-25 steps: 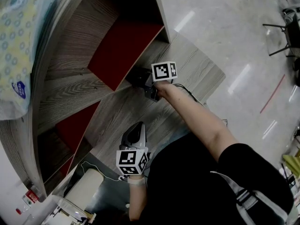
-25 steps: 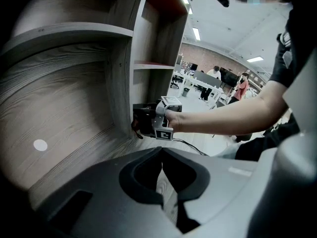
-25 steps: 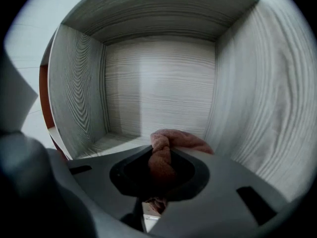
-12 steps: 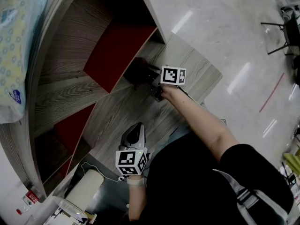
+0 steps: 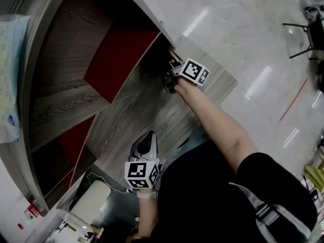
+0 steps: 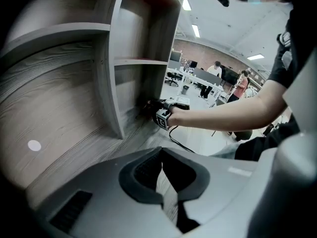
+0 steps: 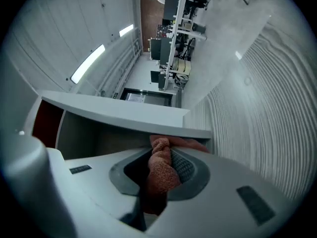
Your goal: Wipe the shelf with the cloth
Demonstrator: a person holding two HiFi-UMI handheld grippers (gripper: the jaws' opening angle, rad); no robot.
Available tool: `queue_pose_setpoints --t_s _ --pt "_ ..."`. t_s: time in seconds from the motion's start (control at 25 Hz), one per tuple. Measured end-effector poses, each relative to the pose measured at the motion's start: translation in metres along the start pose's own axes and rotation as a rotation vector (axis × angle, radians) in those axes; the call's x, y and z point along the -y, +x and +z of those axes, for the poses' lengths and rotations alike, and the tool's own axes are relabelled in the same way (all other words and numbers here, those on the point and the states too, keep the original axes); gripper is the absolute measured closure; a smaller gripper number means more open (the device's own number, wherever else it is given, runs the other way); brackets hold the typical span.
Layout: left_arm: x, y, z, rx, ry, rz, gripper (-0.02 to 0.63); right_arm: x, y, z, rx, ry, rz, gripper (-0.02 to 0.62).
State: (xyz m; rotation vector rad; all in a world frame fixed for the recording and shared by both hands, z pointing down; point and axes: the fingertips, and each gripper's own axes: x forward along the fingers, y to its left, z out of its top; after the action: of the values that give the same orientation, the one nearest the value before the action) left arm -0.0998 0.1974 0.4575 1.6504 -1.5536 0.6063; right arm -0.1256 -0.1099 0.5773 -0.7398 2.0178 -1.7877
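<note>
The grey wood-grain shelf (image 5: 136, 110) has red back panels (image 5: 119, 54). My right gripper (image 5: 171, 77) reaches to the far end of the lower board, at the mouth of a dark compartment. In the right gripper view it (image 7: 163, 157) is shut on an orange terry cloth (image 7: 159, 175), bunched between the pads and pressed against the shelf edge. In the head view the cloth is lost in shadow. My left gripper (image 5: 146, 145) hangs near my body over the board's near end, shut with nothing in it (image 6: 162, 165). From there the right gripper (image 6: 151, 107) shows far off by an upright.
A patterned soft pack (image 5: 10, 75) lies on top of the shelf at the far left. A white device with a cable (image 5: 91, 204) stands at the lower left. Glossy floor (image 5: 253, 44) spreads right of the shelf, with a chair (image 5: 309, 34) beyond. Desks and people (image 6: 215, 71) are in the distance.
My right gripper has slid with the cloth along the board, away from me toward the far corner of the compartment. The left gripper has stayed where it was.
</note>
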Motion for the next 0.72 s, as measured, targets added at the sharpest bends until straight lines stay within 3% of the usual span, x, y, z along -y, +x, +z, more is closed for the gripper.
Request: queue_pose_setpoints --t_s 0.48,0.72 --pt "0.03 0.019 0.015 -0.009 -0.016 0.006 0.6 0.025 0.01 0.005 -0.061 0.064 -0.044 0.541" --pt "0.032 0.017 0.018 0.003 -0.019 0.02 0.6 0.008 0.006 0.009 -0.04 0.061 -0.021 0.541"
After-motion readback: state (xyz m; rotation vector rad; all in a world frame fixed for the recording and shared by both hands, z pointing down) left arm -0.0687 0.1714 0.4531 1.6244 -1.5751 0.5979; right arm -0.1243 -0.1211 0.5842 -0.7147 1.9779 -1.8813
